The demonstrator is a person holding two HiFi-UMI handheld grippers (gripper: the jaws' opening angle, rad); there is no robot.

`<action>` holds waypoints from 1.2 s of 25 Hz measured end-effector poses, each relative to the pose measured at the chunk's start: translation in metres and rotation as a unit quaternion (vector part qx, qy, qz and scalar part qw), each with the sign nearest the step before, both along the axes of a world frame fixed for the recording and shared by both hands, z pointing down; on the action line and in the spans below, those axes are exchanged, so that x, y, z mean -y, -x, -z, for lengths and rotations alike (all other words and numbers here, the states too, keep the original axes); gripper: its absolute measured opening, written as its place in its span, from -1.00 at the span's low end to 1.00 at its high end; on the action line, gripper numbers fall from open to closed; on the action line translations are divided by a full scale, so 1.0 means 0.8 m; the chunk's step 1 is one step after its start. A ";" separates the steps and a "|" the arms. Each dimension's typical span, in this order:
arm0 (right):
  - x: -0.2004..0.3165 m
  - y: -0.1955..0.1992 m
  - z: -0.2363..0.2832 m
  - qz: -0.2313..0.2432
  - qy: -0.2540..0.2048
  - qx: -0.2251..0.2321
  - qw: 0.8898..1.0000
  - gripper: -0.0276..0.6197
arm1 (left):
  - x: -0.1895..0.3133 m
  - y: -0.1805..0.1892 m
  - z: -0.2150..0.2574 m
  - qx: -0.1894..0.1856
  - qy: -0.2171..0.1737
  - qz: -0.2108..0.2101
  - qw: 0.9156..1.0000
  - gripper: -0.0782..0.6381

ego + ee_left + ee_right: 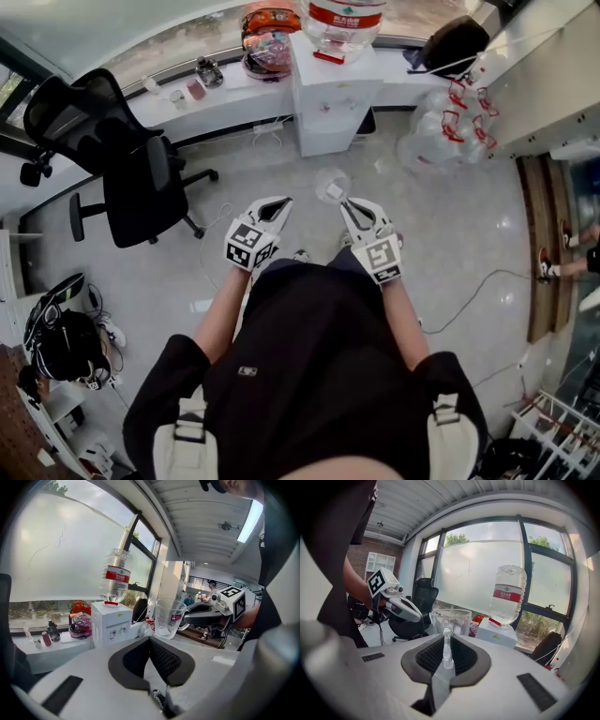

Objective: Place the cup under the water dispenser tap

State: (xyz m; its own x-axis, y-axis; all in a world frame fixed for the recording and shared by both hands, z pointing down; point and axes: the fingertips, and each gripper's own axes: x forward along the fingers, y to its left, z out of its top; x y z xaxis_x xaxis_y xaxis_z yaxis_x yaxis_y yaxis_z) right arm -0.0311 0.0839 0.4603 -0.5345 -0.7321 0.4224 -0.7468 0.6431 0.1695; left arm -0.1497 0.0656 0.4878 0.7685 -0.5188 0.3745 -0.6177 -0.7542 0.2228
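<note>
- While the person stands well back from the water dispenser (328,94), the glass cup (331,183) is in the air on the near side of it, not yet under a tap.
- The right gripper (349,204) is clamped on the cup's handle (447,644). The right gripper view shows the handle pinched between both pads, with the bowl of the cup upright beyond them.
- The left gripper (281,204) carries nothing. Its jaws meet at the tips with only floor showing behind them, and it hovers beside the cup on the side away from the dispenser's right flank.
- The dispenser is a white box with an inverted bottle (345,19) on top. It sits on the window ledge (216,103), and its taps (113,632) are low on the front face.
- Risks, as I judge them:
  - The grip is on a thin glass handle only, so the cup could pivot or slip during the reach towards the dispenser. A drop onto the hard floor would likely break it.
  - The space below the taps looks shallow. A cup brought in too high or tilted could knock its rim on a tap or the dispenser's front.
  - Releasing before the base rests flat on the ledge could tip the cup off the edge.
  - The office chair (131,169) stands left of the dispenser, clear of the straight approach.
</note>
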 end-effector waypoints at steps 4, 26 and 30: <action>0.007 -0.002 -0.009 0.011 0.008 -0.003 1.000 -0.84 | 0.008 0.005 -0.004 0.005 0.001 0.011 1.000 -0.79; 0.130 -0.081 -0.041 0.042 0.038 0.004 0.998 -0.84 | 0.094 -0.081 -0.010 0.021 0.035 0.027 0.999 -0.79; 0.148 -0.091 -0.051 0.041 0.045 0.015 0.998 -0.84 | 0.103 -0.091 -0.018 0.031 0.040 0.024 0.998 -0.79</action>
